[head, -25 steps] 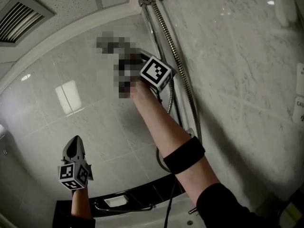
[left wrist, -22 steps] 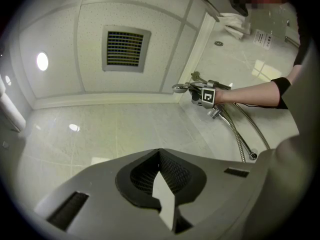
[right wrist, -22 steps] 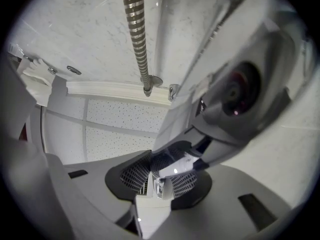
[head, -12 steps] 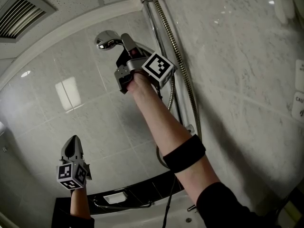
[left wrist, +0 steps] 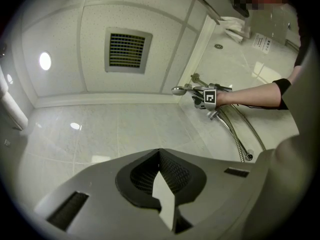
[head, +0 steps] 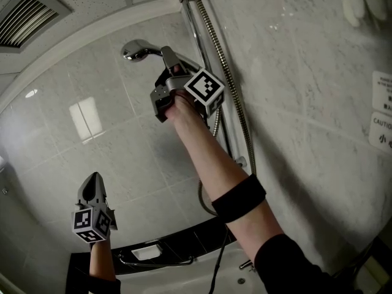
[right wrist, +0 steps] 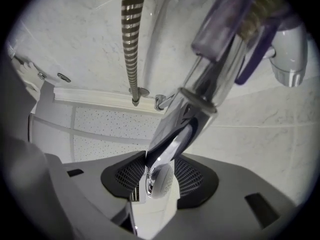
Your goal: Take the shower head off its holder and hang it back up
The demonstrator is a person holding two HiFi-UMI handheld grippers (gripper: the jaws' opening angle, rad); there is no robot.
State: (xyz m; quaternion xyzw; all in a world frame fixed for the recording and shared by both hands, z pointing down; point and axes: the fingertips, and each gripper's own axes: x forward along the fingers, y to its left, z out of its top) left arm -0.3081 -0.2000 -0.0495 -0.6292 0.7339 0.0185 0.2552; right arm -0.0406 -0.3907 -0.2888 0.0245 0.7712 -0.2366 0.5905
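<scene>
The chrome shower head (head: pixel 138 49) is high on the far wall, its handle in the translucent purple holder (right wrist: pixel 227 14). The right gripper (head: pixel 171 63) fingers have just been opening and stand loosely round the handle. Risk: a skewed withdrawal could snag and unseat it. The left gripper (head: pixel 93 188) fingers are closed and empty.
</scene>
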